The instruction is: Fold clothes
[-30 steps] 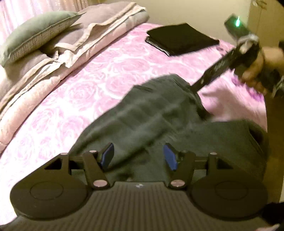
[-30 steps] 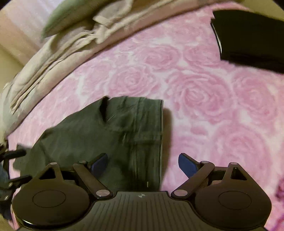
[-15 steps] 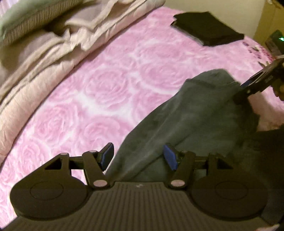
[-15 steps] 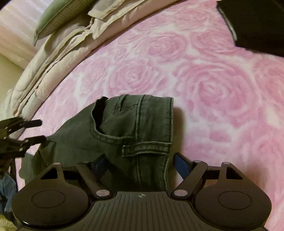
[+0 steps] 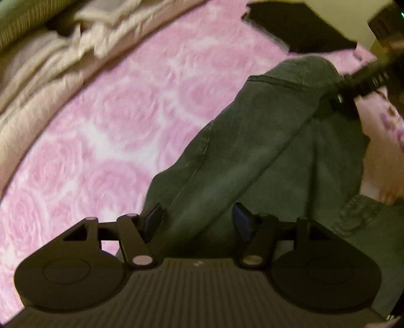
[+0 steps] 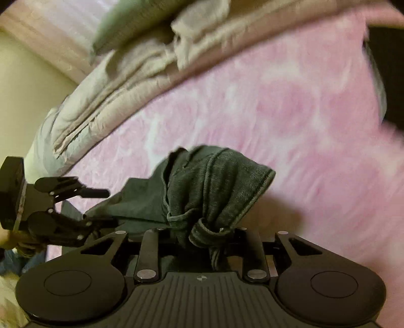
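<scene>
— Where are the jeans (image 5: 252, 151)?

— On the pink sheet (image 5: 113, 113). In my left view they run from bottom centre up to the upper right. In my right view they bunch up at centre, just above the tongs.

— What is your right gripper (image 6: 199, 232) doing?

— Its jaws have just been closing, and the waistband end is bunched between them. The denim hides the pads, but it is gathered tight there with a belt loop squeezed out in front, so I am clamped on the jeans. In the left view that same gripper (image 5: 338, 101) comes in from the upper right, with its tip at the far end of the cloth.

— And the left gripper (image 5: 197, 218)?

— Jaws apart. The near end of the jeans lies between and under the blue pads (image 5: 154, 217), and I see neither pad pressing on it. In the right view it sits at the left edge (image 6: 101, 207). Its upper finger is over the sheet and its lower one is at the cloth's edge.

— Anything else on the bed?

— A folded black garment (image 5: 298, 27) at the top right of the left view. A beige quilt (image 6: 113, 88) runs along the upper left of the right view, with a green pillow (image 6: 151, 17) on top of it.
</scene>
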### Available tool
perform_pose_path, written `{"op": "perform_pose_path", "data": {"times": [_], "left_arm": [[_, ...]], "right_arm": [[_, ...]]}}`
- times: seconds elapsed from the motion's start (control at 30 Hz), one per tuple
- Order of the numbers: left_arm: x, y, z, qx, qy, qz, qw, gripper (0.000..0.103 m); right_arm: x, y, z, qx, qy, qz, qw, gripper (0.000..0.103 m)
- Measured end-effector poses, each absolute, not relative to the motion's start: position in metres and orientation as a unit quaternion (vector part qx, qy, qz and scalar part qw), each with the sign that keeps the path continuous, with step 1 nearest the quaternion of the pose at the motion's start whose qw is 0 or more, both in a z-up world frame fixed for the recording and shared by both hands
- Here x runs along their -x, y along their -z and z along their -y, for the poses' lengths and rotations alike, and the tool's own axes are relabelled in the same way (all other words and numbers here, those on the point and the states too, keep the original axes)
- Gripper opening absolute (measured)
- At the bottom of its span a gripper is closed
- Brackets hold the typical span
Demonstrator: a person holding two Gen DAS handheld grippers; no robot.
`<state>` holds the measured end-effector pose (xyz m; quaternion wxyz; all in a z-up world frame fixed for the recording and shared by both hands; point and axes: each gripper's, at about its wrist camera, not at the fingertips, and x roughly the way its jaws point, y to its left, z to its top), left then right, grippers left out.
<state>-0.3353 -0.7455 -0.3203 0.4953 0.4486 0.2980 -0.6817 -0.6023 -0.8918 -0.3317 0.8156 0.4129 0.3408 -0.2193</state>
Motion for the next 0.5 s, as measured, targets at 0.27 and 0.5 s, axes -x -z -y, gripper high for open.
{"op": "perform_pose_path", "data": {"times": [0.27,0.5], "left_arm": [[0.323,0.286,0.695,-0.417,0.648,-0.307,0.559,0.059],[0.348,0.309,0.625,-0.437,0.649,-0.308,0.541,0.064]], "right_arm": [[0.643,0.312,0.953,-0.365,0.338,-0.355,0.792,0.056],[0.636,0.310,0.893,-0.329,0.391,-0.398,0.762,0.076]]}}
